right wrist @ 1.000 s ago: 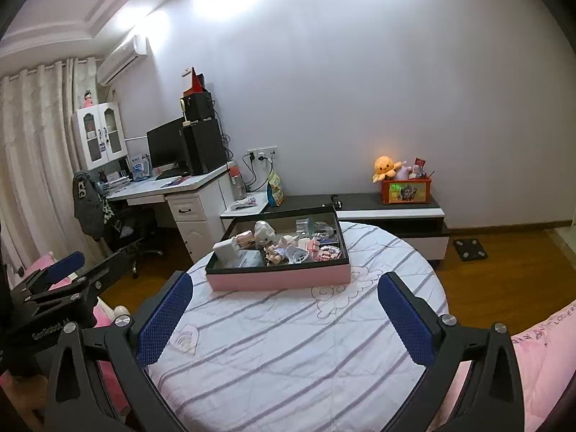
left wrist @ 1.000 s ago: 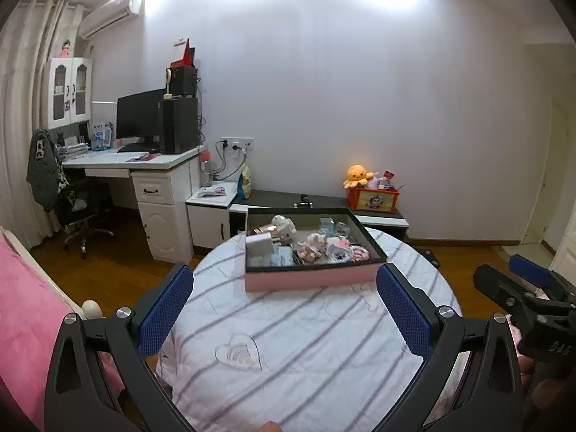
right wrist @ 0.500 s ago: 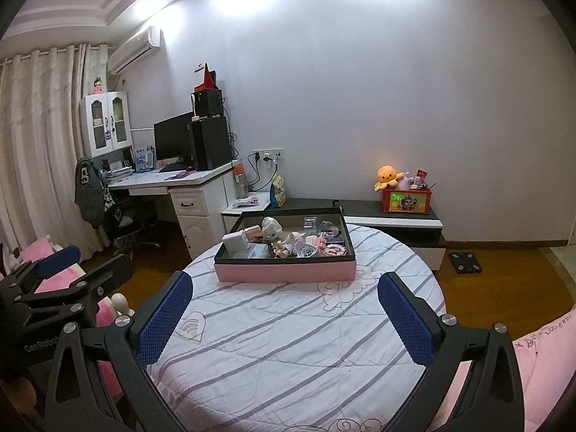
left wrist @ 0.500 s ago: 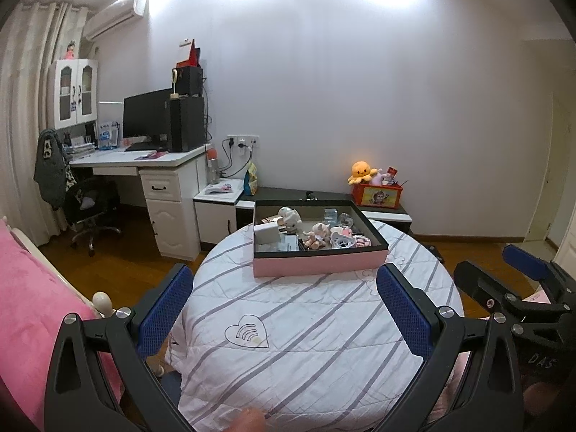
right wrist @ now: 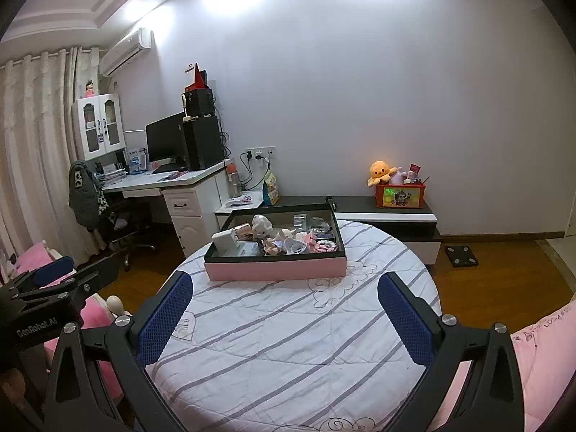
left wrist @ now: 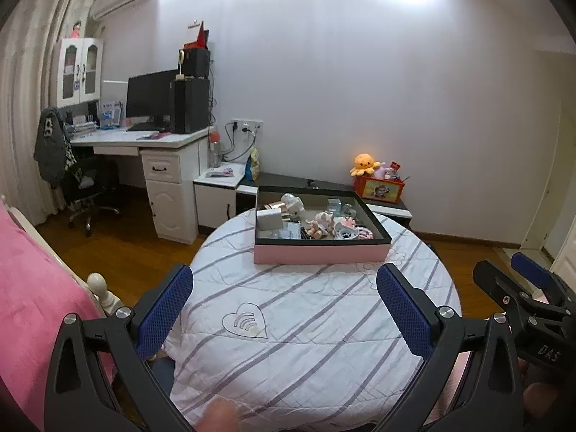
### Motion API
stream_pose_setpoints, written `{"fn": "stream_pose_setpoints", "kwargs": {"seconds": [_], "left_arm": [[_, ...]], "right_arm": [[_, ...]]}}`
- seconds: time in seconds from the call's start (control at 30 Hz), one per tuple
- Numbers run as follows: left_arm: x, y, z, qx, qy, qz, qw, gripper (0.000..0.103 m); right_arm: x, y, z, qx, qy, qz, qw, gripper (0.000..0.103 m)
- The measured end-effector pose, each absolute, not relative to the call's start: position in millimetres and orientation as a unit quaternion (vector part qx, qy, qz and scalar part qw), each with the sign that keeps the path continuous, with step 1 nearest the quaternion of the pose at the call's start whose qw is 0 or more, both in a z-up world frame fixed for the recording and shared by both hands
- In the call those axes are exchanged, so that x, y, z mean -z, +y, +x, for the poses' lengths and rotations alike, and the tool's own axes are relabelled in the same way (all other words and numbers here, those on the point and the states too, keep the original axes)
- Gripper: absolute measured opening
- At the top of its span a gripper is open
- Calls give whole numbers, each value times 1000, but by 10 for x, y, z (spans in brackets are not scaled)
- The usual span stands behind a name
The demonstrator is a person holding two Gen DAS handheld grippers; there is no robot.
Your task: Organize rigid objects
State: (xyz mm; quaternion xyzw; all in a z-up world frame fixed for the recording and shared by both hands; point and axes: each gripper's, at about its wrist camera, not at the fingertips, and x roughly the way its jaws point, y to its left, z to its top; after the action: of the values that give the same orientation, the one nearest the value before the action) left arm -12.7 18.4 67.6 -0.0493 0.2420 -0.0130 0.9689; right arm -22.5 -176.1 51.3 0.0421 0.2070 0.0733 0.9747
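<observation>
Facing 1 pink tray, 2 grippers

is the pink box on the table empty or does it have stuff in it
Not empty. The lidless pink box with black rim holds a white cube, small figurines and other trinkets across its floor.

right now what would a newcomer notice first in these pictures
The shallow pink box with a black rim, crammed with small toys and trinkets, sits at the far side of the round table under a white purple-striped quilt. Both blue-padded tongs, left and right, hover open and empty above the quilt's near side.
</observation>
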Motion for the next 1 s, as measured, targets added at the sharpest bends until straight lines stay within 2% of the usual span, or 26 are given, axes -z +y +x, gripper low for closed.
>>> {"fn": "stream_pose_setpoints", "kwargs": {"seconds": [1.0], "left_arm": [[-764,13,-163,1,222,-13,975,103]], "right_arm": [[-561,-1775,-235,-70,205,41,975,103]]}}
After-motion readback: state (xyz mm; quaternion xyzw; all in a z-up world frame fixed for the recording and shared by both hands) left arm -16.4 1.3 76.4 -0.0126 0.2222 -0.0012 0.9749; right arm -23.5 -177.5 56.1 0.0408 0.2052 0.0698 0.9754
